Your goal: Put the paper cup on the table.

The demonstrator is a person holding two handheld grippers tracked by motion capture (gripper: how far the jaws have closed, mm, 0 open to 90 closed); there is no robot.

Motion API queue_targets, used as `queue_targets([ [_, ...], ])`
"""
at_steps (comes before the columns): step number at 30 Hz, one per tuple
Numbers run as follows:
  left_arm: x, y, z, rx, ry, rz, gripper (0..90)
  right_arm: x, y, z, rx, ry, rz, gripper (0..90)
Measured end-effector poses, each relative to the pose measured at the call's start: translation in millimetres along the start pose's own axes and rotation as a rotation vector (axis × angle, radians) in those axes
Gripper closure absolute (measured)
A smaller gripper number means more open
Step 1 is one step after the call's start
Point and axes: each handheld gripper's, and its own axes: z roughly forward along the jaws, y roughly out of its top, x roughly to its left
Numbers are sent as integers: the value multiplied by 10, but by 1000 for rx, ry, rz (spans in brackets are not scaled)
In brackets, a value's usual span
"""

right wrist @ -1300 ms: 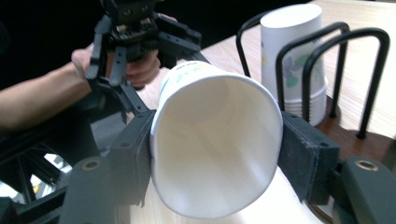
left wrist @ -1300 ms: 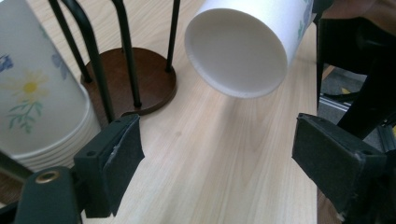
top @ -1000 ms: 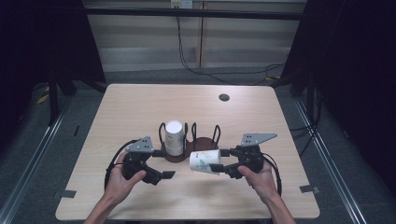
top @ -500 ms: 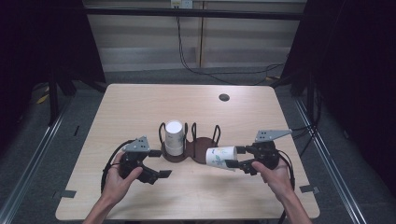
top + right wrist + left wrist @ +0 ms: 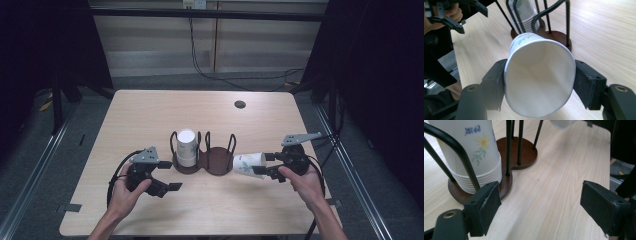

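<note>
A wire cup holder on a brown base stands mid-table. Its left bay holds a stack of upside-down flowered paper cups; the right bay is empty. My right gripper is shut on a single paper cup, held on its side just right of the holder. In the right gripper view the pads squeeze the cup at its rim, with the mouth facing the camera. My left gripper rests in front of the stack, open, with bare table between its jaws. The stack is to its left.
A small dark round grommet sits in the tabletop at the back right. The light wooden table has its near edge just below both hands. Dark curtains and floor rails flank the table.
My right gripper has carried the paper cup to the right, away from the holder's empty bay. The left gripper has stayed in place.
</note>
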Motion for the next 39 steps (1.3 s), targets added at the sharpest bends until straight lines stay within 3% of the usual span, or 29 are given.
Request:
queue_targets([
  [2,-7,2,-6,0,5,-4,163,-34,9,-12,5,-10,6,321],
  [4,-39,-5,1,29,31,24,163,-70,29,-24,28,-34,3,321],
  [19,-52,-50,16,45,14,34,163,-244,224,-71,114,-126,18,314],
  [28,-24,-81,-4,47,23,28,163,-362,363,-8,225,-204,39,305],
  [36,-32,-88,21,62,2,31,164,-451,483,58,308,-254,60,297],
  [39,-28,-91,0,60,14,32,165,-489,495,110,337,-262,63,285],
])
